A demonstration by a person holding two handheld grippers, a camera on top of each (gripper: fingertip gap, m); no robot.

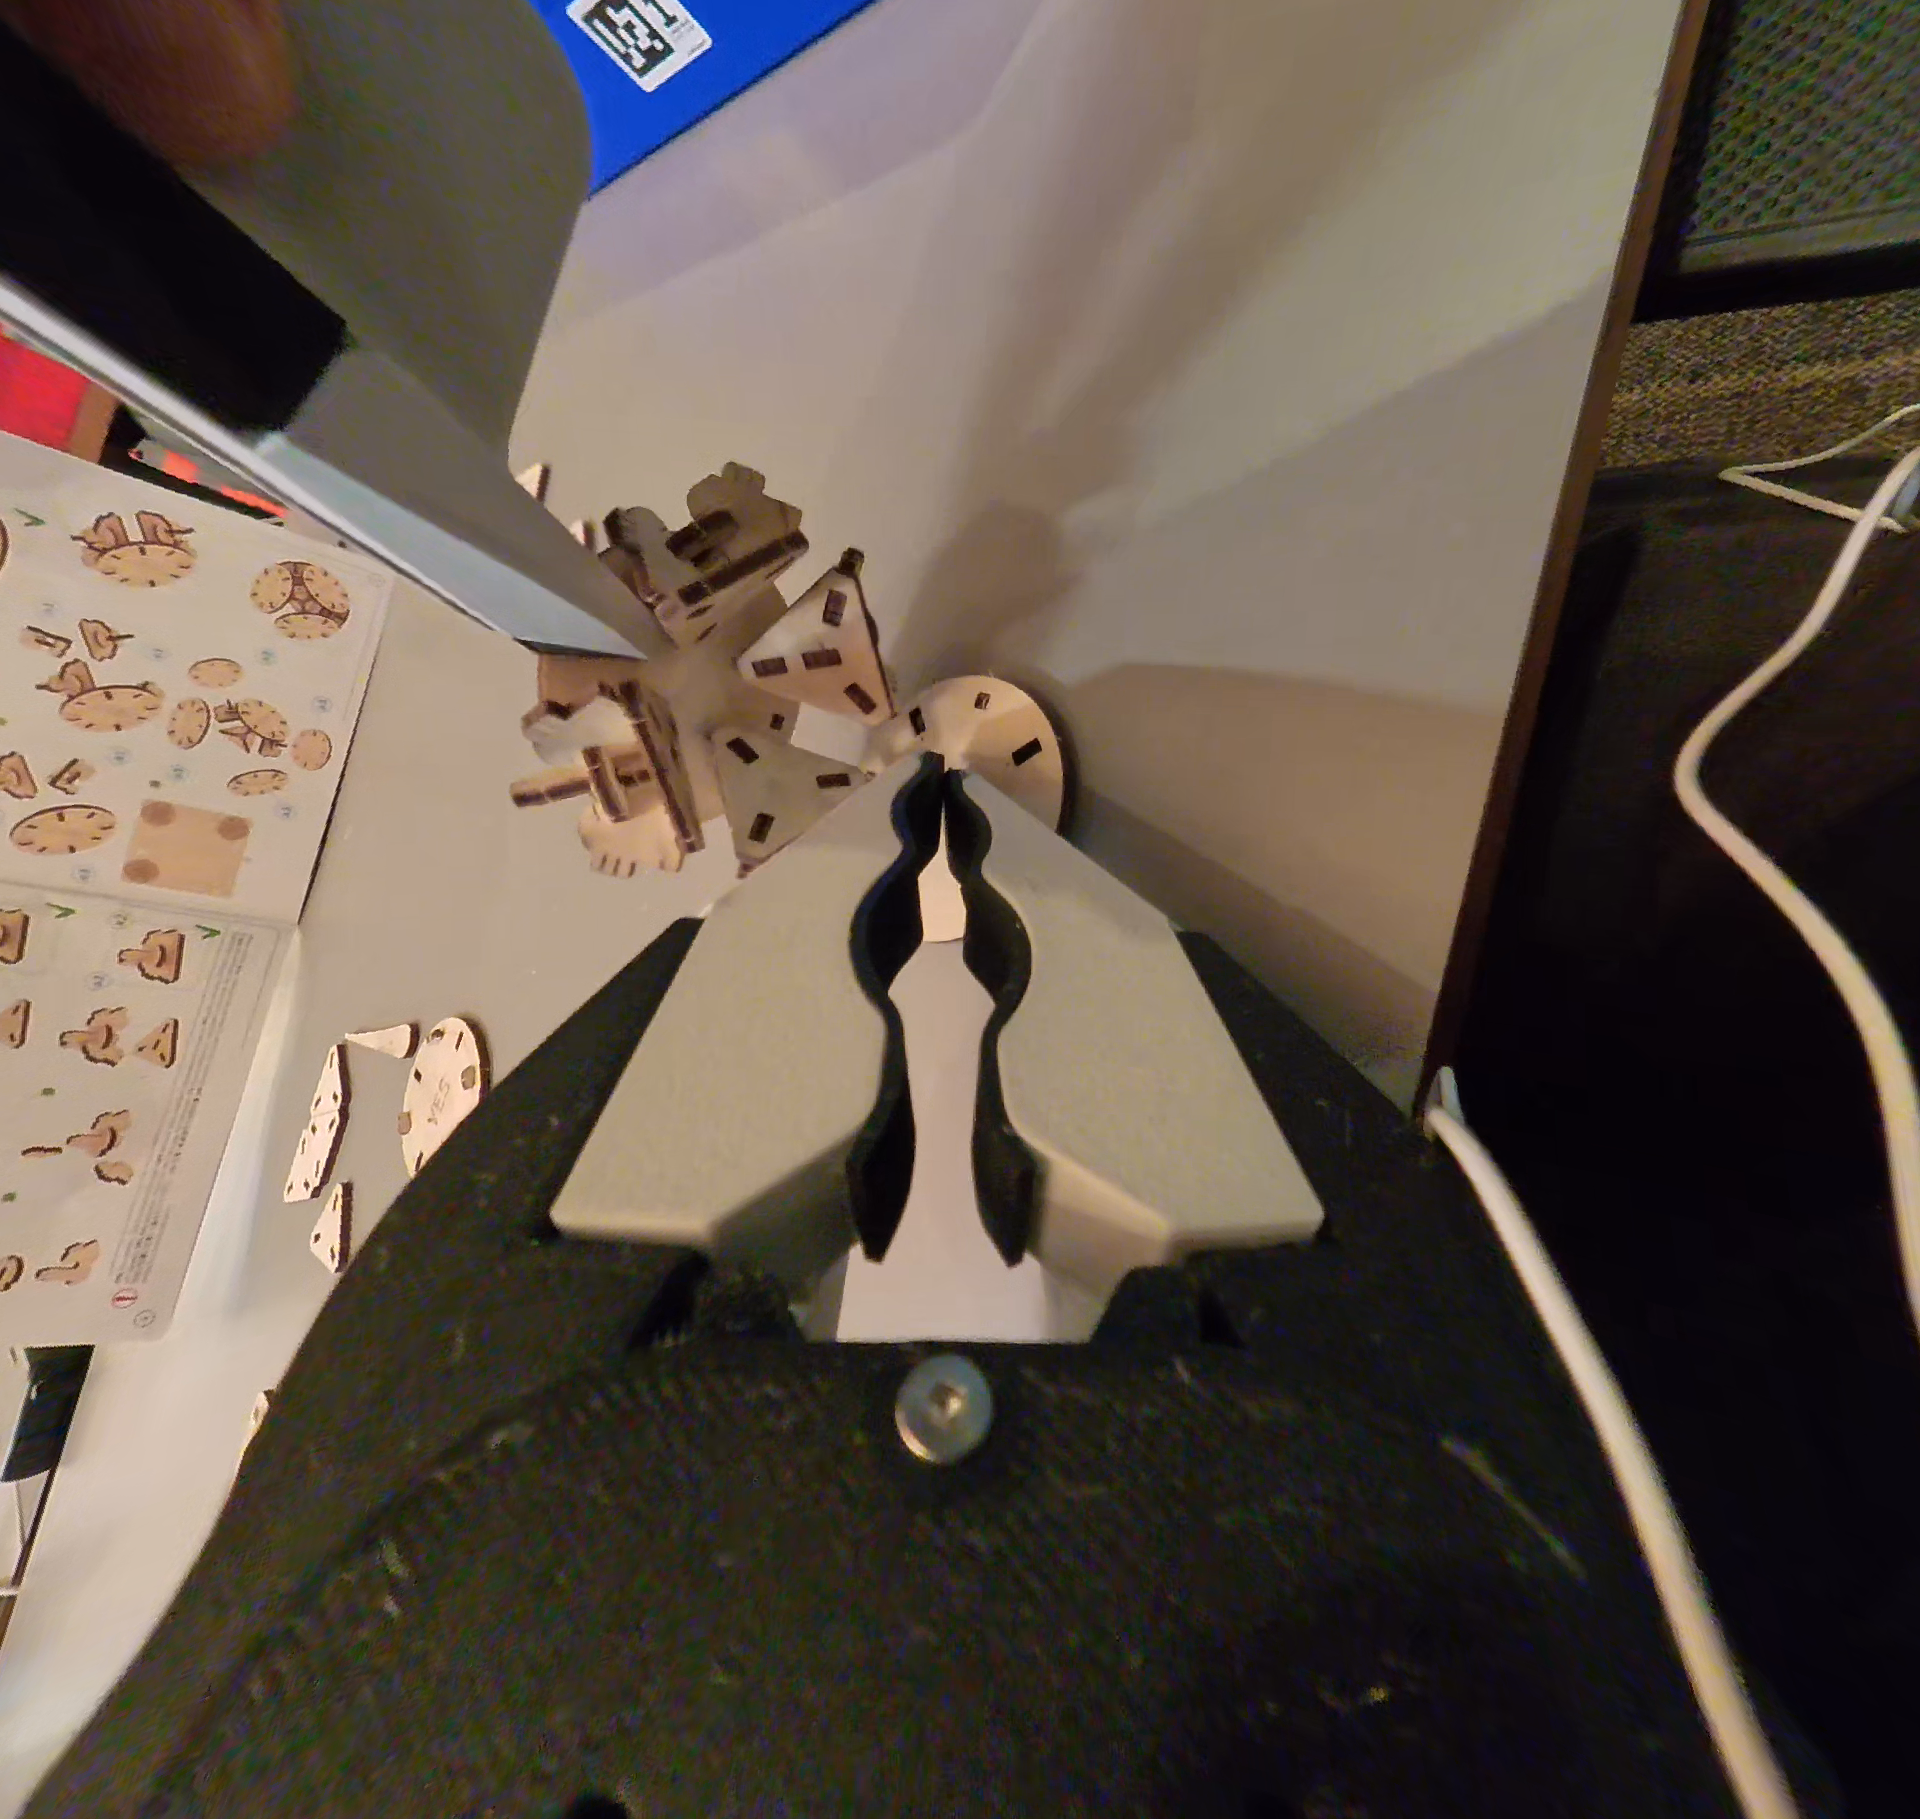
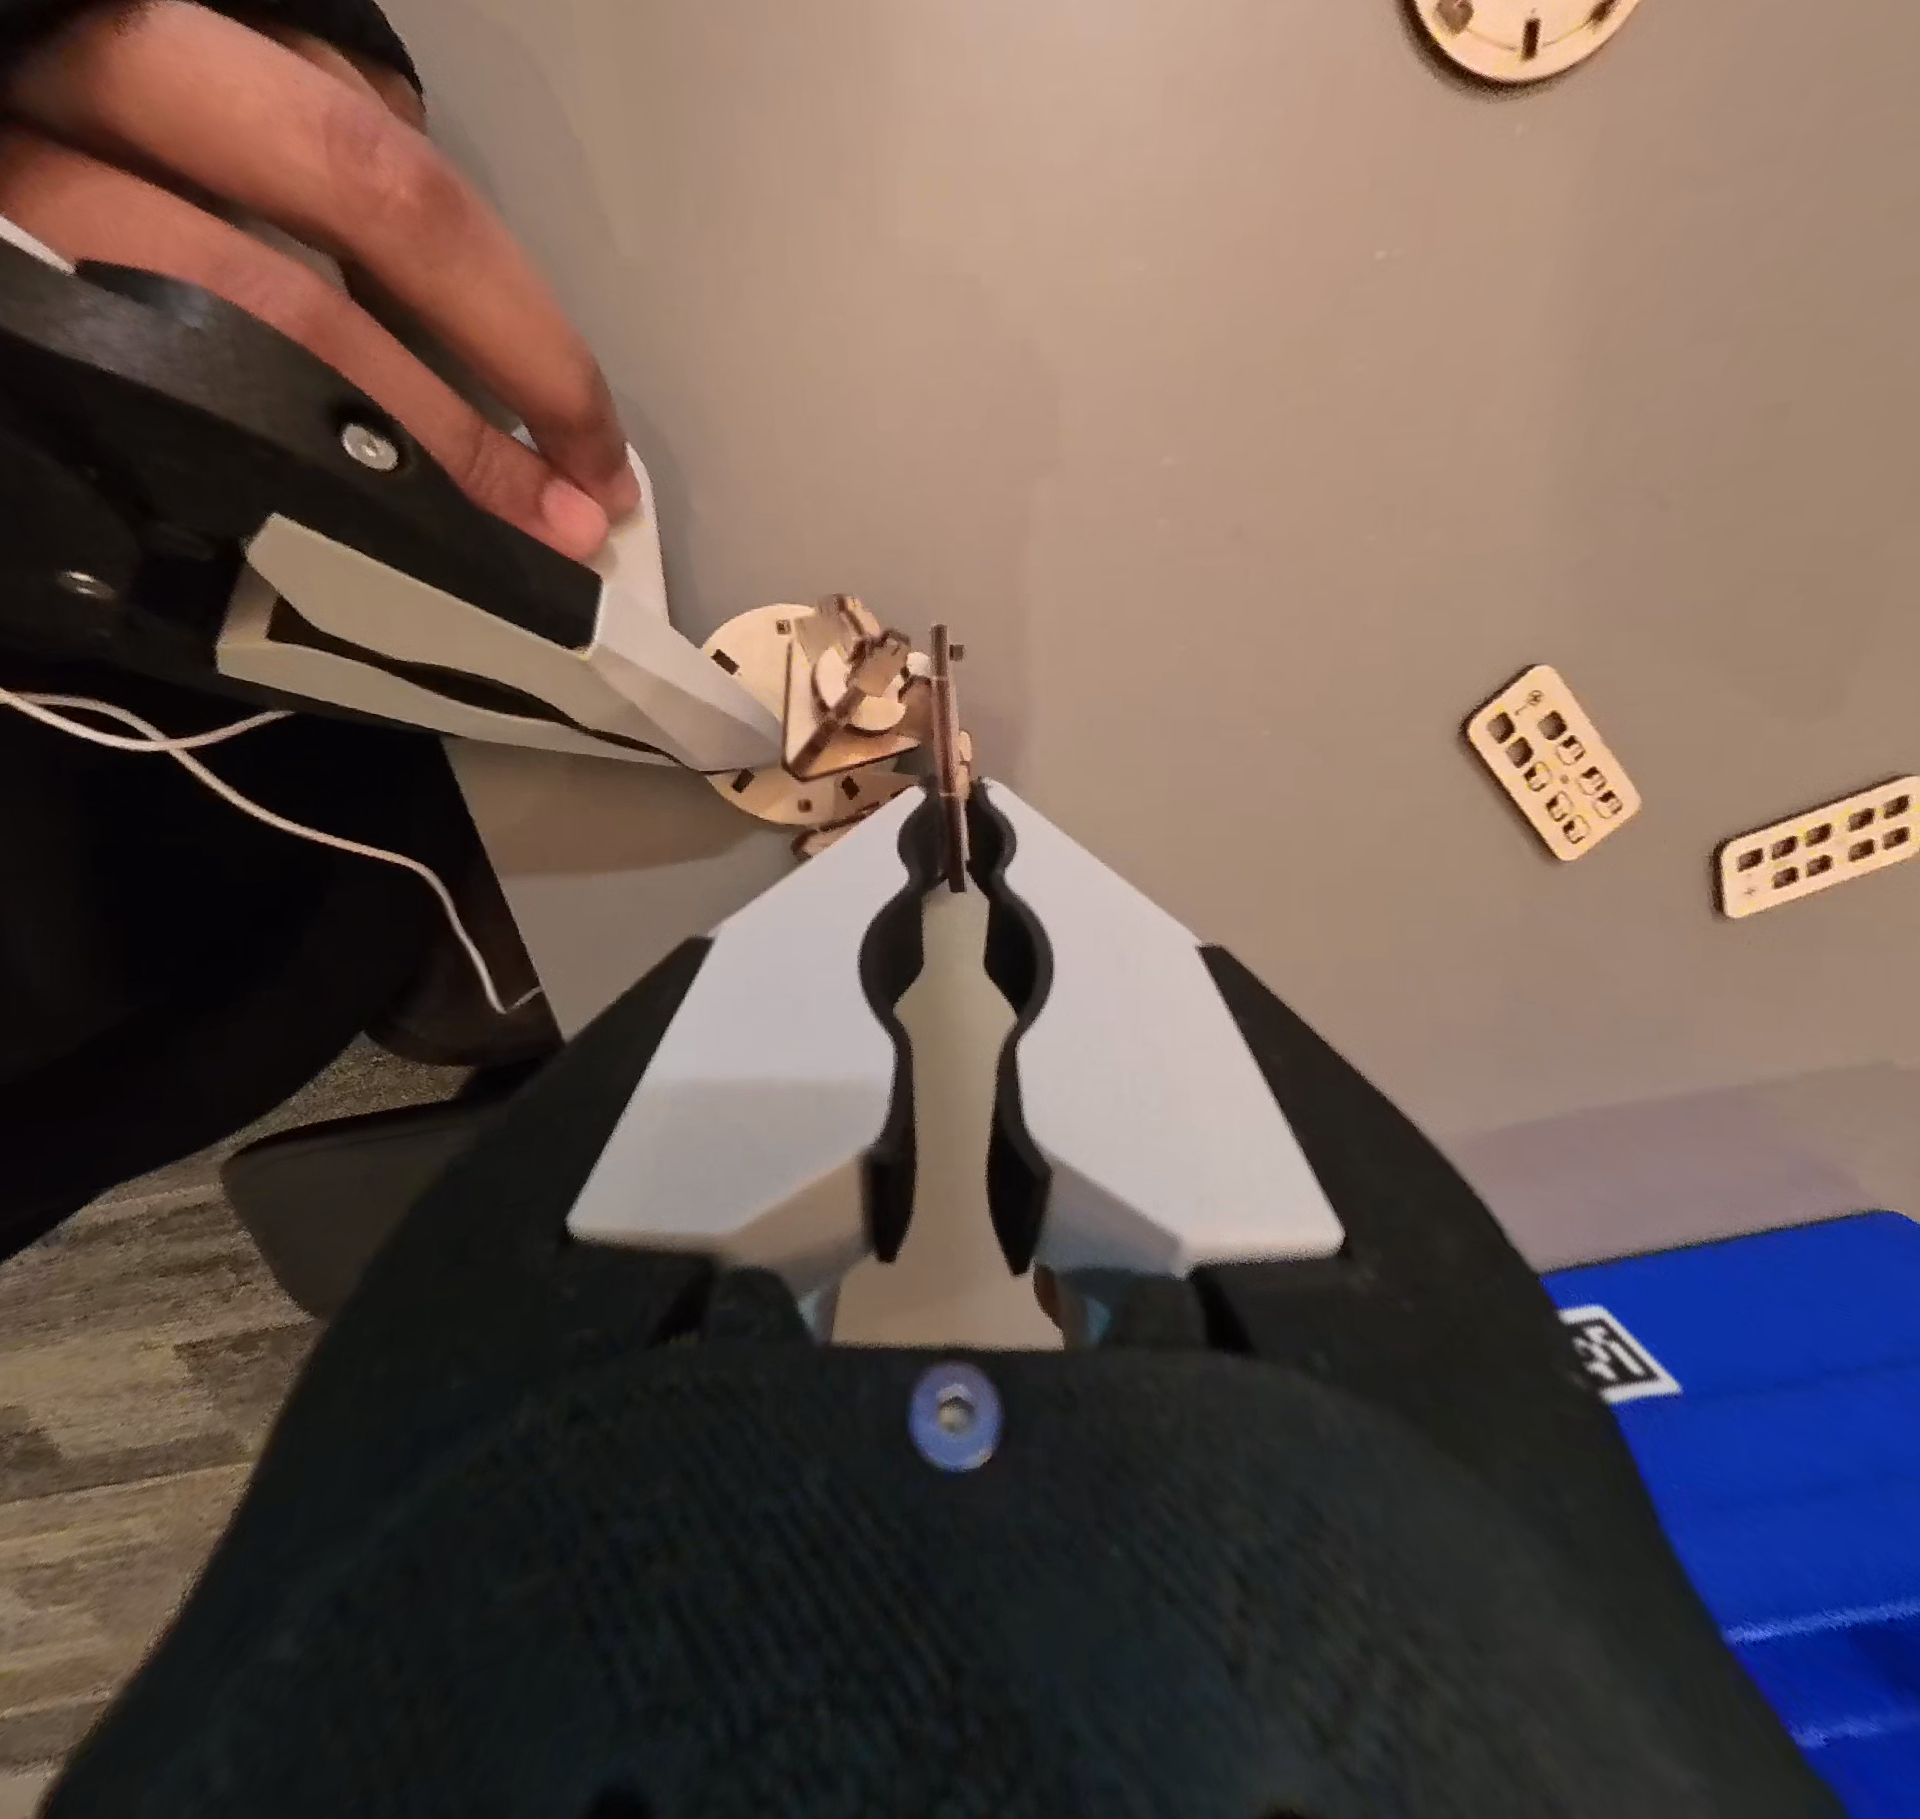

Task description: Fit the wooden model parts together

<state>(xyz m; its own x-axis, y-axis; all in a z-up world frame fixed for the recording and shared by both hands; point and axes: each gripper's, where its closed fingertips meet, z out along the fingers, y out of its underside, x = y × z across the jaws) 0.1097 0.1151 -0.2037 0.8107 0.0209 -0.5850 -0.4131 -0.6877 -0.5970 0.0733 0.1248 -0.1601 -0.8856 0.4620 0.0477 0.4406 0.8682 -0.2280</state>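
Right tool point(image 2: 951, 824) clamped on pale slotted wooden assembly point(image 2: 831, 720).

The left gripper point(image 1: 943, 767) pinches the rim of a round wooden disc point(image 1: 1003, 746) — jaws closed on it. The right gripper's fingers point(image 1: 561, 606) grip the wooden assembly point(image 1: 707, 689) beside an instruction sheet point(image 1: 156, 730).

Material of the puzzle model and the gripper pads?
Puzzle model: looks like thin laser-cut plywood, pale unfinished faces with dark burnt edges and slots. Gripper pads: matte black with a wavy profile, likely rubber or soft plastic; the look alone cannot settle which.
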